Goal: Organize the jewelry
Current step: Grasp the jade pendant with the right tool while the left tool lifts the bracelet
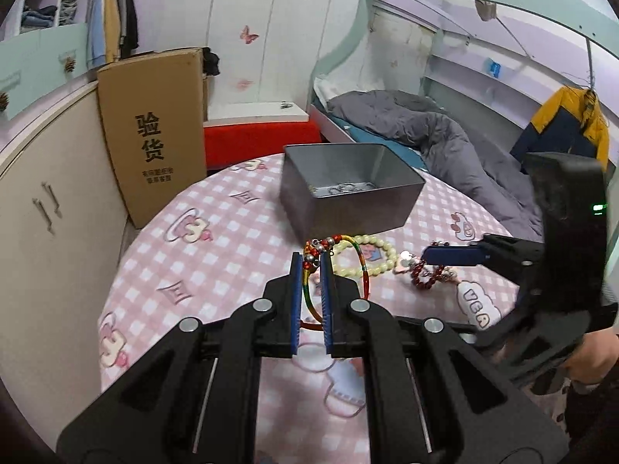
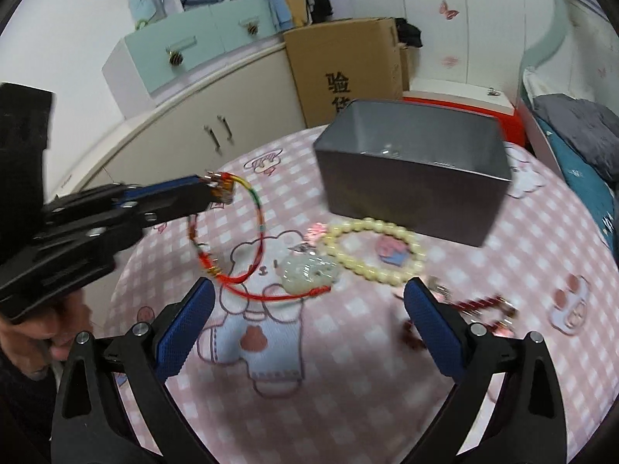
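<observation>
The right gripper (image 2: 309, 311) hangs over the near part of the round table (image 2: 348, 406), its blue pads spread wide with nothing between them. Just beyond its fingertips, a pale green pendant (image 2: 305, 272) on a red string lies on the pink checked cloth toward the table's middle. Just right of the right finger, a dark red bead bracelet (image 2: 483, 305) lies nearer the table's right edge, blurred.

To the left, the left gripper (image 1: 312, 261) has its jaws pinched together on the beaded knot of a multicoloured cord bracelet (image 2: 232, 232), which dangles clear above the cloth as an open loop, its lower curve hanging over the pendant's string. A hand (image 2: 31, 340) grips the tool's handle at the table's left edge.

Farther in, a cream bead bracelet (image 2: 373, 249) lies flat, almost touching the near wall of a grey metal box (image 2: 410, 189) toward the table's far edge. Something silvery glints on the box floor.

Past the table stand a cardboard carton (image 2: 348, 65), cream cabinets (image 2: 185, 131) and a bed with a grey duvet (image 1: 445, 135).
</observation>
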Motion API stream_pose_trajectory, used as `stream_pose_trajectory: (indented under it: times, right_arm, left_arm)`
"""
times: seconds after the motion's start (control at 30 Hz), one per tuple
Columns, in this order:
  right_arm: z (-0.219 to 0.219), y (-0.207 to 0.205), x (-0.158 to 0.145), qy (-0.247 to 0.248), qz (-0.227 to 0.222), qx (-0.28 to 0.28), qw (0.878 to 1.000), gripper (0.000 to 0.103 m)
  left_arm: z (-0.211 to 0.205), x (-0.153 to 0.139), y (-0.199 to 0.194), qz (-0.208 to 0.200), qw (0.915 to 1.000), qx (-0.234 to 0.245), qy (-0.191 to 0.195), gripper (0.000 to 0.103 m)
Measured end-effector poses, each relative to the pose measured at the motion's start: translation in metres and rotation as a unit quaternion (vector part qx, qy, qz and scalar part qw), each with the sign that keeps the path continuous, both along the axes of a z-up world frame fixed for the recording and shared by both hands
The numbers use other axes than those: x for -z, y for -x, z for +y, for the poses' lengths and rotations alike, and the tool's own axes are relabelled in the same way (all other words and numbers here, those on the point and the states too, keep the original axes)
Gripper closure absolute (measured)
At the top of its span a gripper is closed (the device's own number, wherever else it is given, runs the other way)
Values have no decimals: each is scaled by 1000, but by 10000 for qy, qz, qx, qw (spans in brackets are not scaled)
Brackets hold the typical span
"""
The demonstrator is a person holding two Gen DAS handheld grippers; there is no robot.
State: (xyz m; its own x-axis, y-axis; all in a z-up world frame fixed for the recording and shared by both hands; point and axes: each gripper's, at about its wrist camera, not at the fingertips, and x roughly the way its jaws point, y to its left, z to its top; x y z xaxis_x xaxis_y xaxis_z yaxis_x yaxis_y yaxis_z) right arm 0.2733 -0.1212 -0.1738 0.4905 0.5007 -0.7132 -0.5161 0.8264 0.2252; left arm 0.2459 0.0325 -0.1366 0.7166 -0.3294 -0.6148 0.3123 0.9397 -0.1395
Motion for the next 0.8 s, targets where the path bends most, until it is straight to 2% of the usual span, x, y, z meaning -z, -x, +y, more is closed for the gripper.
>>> stream_pose_trajectory:
  times: [0.1, 0.17, 0.23, 0.3, 0.43, 0.57, 0.7, 0.8]
  right_arm:
    - [11, -8, 11, -33, 217, 3, 9998, 20]
    - [19, -12, 19, 37, 285, 9, 9996, 31]
    - [27, -17, 28, 228, 284, 35, 9993, 35]
    - [32, -17, 28, 388, 76, 48, 9992, 36]
    - [34, -17, 28, 663, -92, 7, 9978, 62]
    - [24, -13, 27, 528, -74, -90, 9985, 62]
    - [13, -2, 22, 197, -17, -57, 9998, 62]
    - [-1, 5, 6, -168, -7, -37, 9999, 62]
  left_arm:
    - [13, 1, 6, -46, 9996, -284, -70, 94]
    - [23, 3, 10, -55, 9986, -517, -135, 94]
    - [33, 6, 11, 9, 9977, -663, -100, 94]
    - [40, 8, 11, 51, 9972, -745, -88, 94]
    - [47, 8, 11, 35, 9963, -859, 8, 94]
    - [46, 4, 10, -7, 9965, -829, 60, 94]
    - [40, -2, 10, -68, 9969, -774, 97, 94]
    - [38, -11, 10, -160, 9973, -701, 178, 94]
